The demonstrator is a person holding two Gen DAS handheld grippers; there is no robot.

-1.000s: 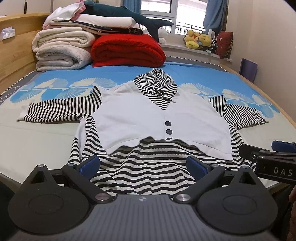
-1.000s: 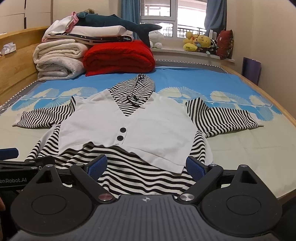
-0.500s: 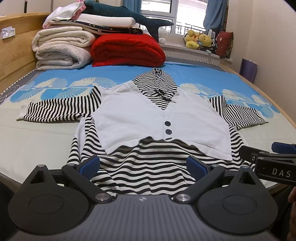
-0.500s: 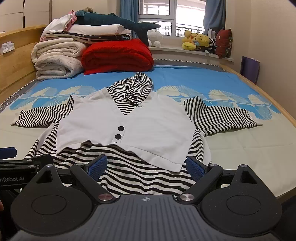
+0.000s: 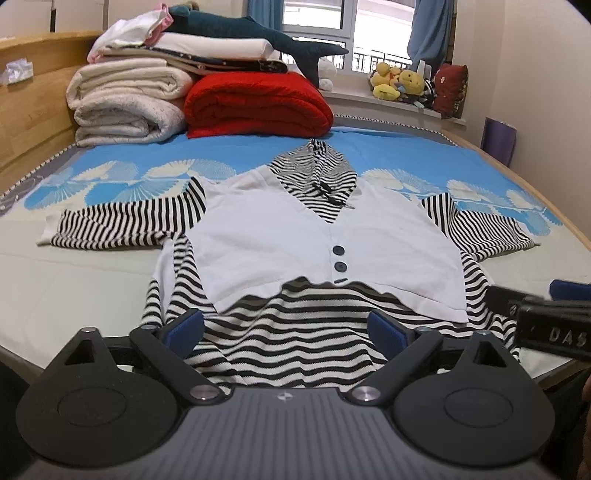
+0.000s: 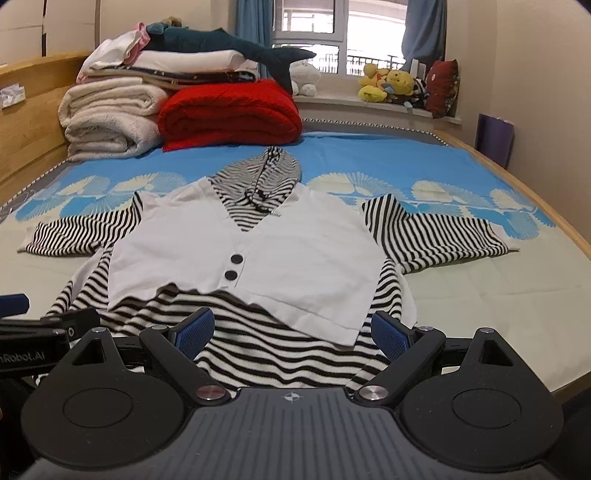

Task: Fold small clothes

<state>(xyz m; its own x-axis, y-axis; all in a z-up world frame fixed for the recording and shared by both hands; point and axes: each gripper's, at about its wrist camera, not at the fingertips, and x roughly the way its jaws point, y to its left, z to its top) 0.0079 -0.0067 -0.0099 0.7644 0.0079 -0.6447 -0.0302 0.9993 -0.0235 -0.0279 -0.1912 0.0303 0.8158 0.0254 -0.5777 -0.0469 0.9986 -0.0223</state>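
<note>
A small hooded top (image 5: 317, 243) lies flat on the bed, front up, with a white vest panel, two dark buttons, black-and-white striped sleeves spread to both sides and a striped hem nearest me. It also shows in the right wrist view (image 6: 258, 258). My left gripper (image 5: 284, 328) is open and empty over the hem. My right gripper (image 6: 291, 330) is open and empty over the hem's right part. The right gripper shows at the right edge of the left wrist view (image 5: 546, 317). The left gripper shows at the left edge of the right wrist view (image 6: 33, 328).
The bed (image 5: 74, 280) has a pale and blue sheet and a wooden frame. Folded white blankets (image 5: 125, 107), a red blanket (image 5: 255, 107) and a plush shark (image 5: 258, 33) are stacked at the far end. Plush toys (image 5: 402, 85) sit on the windowsill.
Both grippers have shifted only slightly; the right wrist view has crept a little closer to the top. The garment has not moved.
</note>
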